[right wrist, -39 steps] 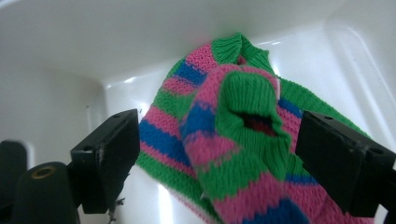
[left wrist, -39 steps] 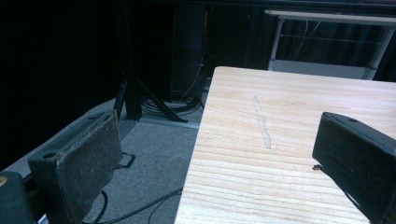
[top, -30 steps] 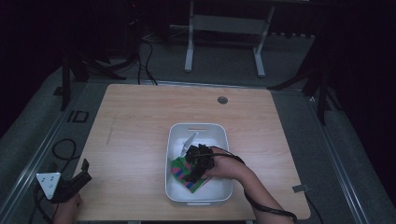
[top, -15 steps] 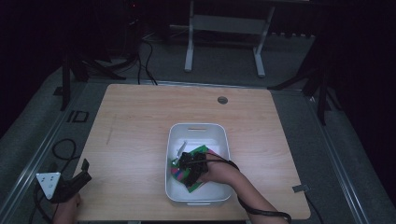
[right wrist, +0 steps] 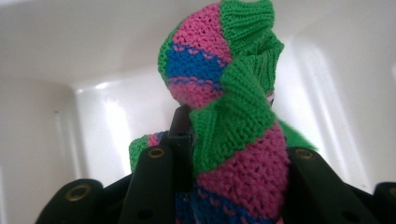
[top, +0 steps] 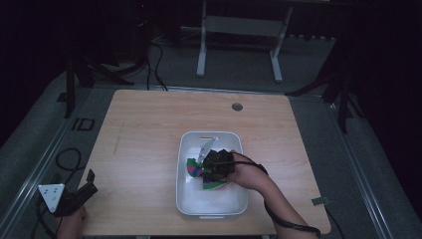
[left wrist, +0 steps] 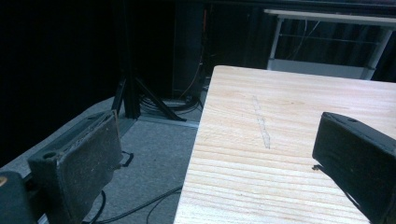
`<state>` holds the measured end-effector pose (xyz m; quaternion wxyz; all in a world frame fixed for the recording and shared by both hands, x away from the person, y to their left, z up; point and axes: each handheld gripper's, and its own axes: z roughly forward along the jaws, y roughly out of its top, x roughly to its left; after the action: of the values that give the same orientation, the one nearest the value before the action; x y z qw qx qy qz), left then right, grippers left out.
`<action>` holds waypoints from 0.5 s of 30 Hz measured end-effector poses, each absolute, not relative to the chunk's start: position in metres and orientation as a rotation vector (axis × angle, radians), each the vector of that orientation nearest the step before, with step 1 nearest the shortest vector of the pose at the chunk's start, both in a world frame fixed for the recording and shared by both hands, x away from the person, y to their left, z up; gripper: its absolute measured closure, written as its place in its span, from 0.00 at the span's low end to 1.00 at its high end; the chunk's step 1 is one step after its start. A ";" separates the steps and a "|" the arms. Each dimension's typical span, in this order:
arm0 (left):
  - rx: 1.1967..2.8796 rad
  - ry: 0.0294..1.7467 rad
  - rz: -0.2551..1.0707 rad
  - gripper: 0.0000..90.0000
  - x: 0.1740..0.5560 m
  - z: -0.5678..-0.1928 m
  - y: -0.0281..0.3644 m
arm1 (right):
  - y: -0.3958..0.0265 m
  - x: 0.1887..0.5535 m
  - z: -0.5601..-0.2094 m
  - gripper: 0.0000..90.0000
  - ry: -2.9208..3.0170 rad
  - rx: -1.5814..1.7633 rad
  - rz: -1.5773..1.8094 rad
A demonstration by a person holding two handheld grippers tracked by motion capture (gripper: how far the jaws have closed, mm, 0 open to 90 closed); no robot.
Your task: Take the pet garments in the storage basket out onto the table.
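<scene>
Clamping a striped knitted sock (right wrist: 233, 140) between its jaws, which have just been closing, the right gripper (top: 217, 167) hangs inside the white bin (top: 189, 196); the left gripper (left wrist: 219, 158) gapes wide, empty.

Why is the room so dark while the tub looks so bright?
High view: surroundings nearly black, light falls on the pale wooden table. Right gripper view: the white plastic tub glares, washed out, while the pink, blue and green knitted sock is sharp. Left gripper view: near jaws slightly soft.
</scene>
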<state>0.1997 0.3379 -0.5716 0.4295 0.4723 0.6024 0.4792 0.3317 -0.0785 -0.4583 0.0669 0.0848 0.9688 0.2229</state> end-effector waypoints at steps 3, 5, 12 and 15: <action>1.179 1.504 1.196 0.02 0.200 -0.572 0.338 | -0.082 0.331 -0.444 0.74 2.894 0.253 0.712; 1.179 1.504 1.196 0.02 0.200 -0.572 0.338 | -0.085 0.329 -0.433 0.74 2.870 0.245 0.742; 1.180 1.504 1.196 0.02 0.200 -0.571 0.338 | -0.090 0.326 -0.401 0.74 2.805 0.218 0.805; 1.177 1.504 1.198 0.02 0.200 -0.572 0.338 | -0.092 0.325 -0.386 0.74 2.779 0.212 0.843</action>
<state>0.1998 0.3379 -0.5716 0.4291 0.4716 0.6026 0.4799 0.3253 -0.0918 -0.3862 0.1147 0.0722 0.9481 0.2876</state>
